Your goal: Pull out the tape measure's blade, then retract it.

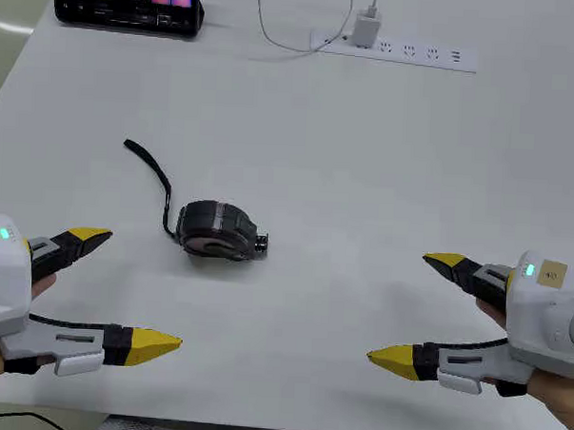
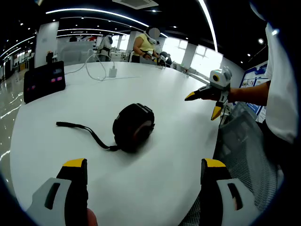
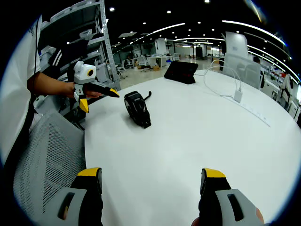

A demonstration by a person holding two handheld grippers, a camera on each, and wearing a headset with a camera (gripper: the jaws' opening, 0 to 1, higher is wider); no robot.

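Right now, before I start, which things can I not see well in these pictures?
- Tape measure, head view: the blade is inside the case, and the hook end is too small for detail.
- Tablet, head view: cut off by the top edge, and the screen is too blurred to read.
- Left gripper and right gripper, head view: the bodies are cut off by the side edges.

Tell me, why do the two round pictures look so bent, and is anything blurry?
Head view: straight lines, even light, only a soft shadow under the tape measure. Left gripper view: the wide lens bows the table edge and ceiling lights. Right gripper view: same bowing, yet sharp.
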